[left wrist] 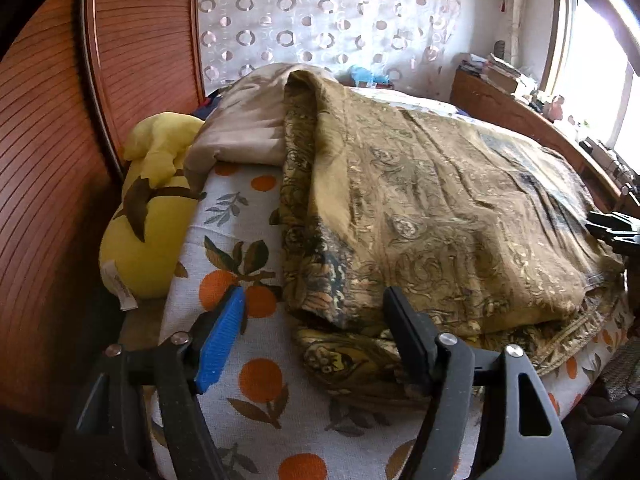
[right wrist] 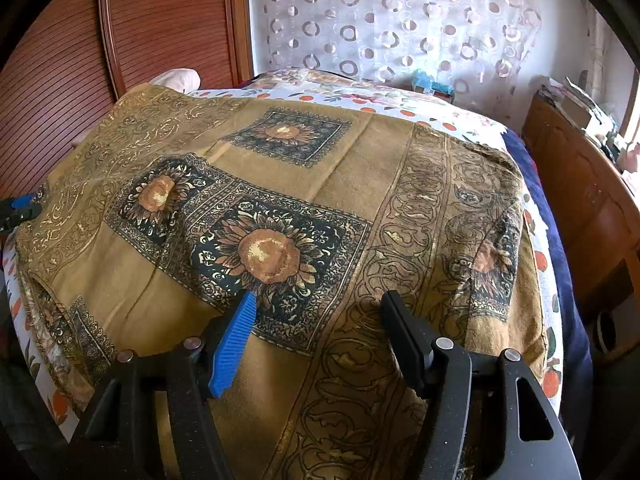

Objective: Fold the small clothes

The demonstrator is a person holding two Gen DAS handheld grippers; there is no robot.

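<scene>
An olive-brown cloth (left wrist: 440,200) with a dark floral print lies folded in layers on the bed. In the right wrist view the cloth (right wrist: 320,168) shows sunflower squares and covers most of the mattress. My left gripper (left wrist: 316,320) stands open over the cloth's near left corner. Its blue pad (left wrist: 222,340) is above the bedsheet and its black finger (left wrist: 404,328) is over the cloth's edge. My right gripper (right wrist: 320,320) is open just above the cloth's near part, and nothing is pinched. Each gripper shows at the edge of the other's view.
The bedsheet (left wrist: 256,380) is white with an orange-fruit print. A yellow plush toy (left wrist: 148,232) and a beige quilt (left wrist: 244,128) lie at the left by the ribbed wooden panel (left wrist: 48,200). A wooden cabinet (right wrist: 580,200) with clutter stands at the right, and a circle-patterned curtain (right wrist: 400,20) hangs behind.
</scene>
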